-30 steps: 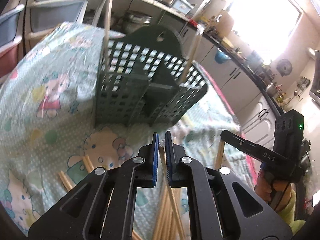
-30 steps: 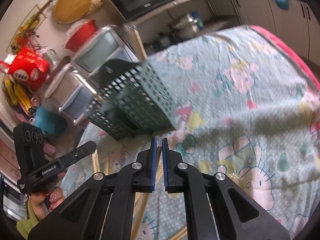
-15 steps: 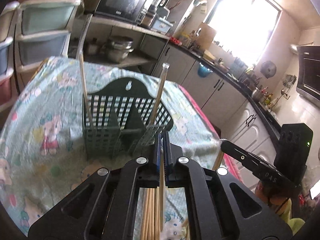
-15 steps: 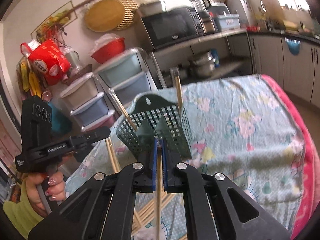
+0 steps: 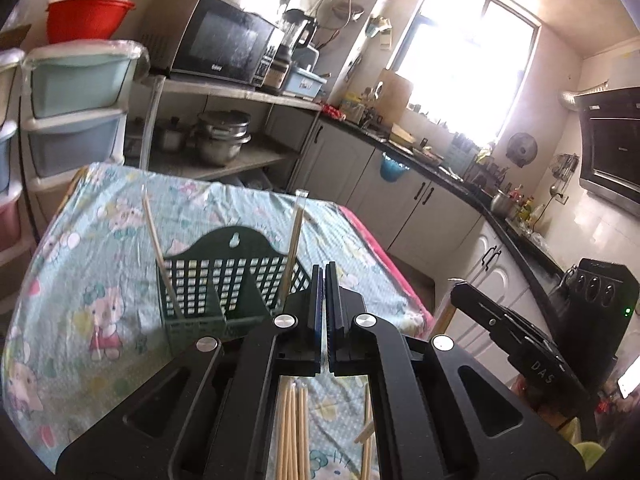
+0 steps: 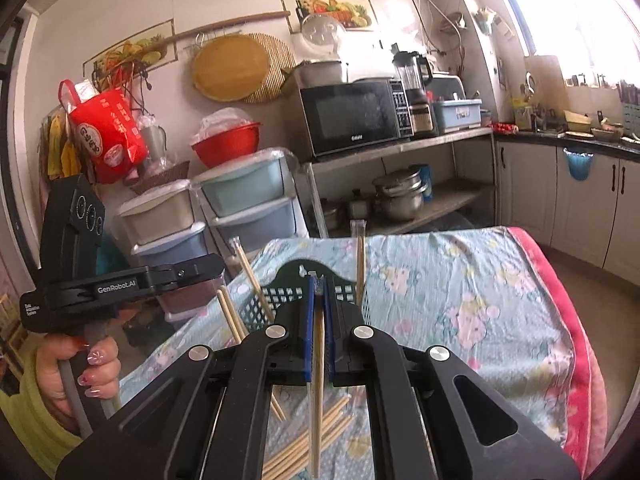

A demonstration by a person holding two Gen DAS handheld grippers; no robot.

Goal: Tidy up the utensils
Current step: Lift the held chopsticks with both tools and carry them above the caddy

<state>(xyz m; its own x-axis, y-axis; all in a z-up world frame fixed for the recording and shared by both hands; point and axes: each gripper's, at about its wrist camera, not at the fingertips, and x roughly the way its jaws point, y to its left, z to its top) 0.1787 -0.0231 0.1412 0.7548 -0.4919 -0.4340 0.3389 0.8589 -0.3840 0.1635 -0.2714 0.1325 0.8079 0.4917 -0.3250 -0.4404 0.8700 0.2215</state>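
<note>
1. Chopstick [image 6: 317, 360]: a thin, pale wooden stick, pinched between the pads of the right gripper [image 6: 318, 285] and hanging below them, lifted off the tabletop [image 5: 100, 260]
2. It looks very light and stiff, not fragile, but smooth and round, so it would probably swivel or slide in a loose pinch; a hold near the middle should keep it from swinging, while a hold towards one end leaves more free length to lower into a slot
3. Left gripper [image 5: 324, 272]: fingers closed tight; its own view shows no stick between them. In the right view a stick end sits just below its tip, and I cannot tell whether it is pinched there
4. Basket [image 5: 224, 280]: green, perforated and divided, upright on the cloth just beyond both grippers, with two sticks [image 5: 160, 252] leaning in separate compartments; probably light enough to tip if nudged
5. Loose sticks [image 5: 292, 432] lie bunched on the cloth below the grippers; picking one from the edge of the bunch seems easiest
</note>
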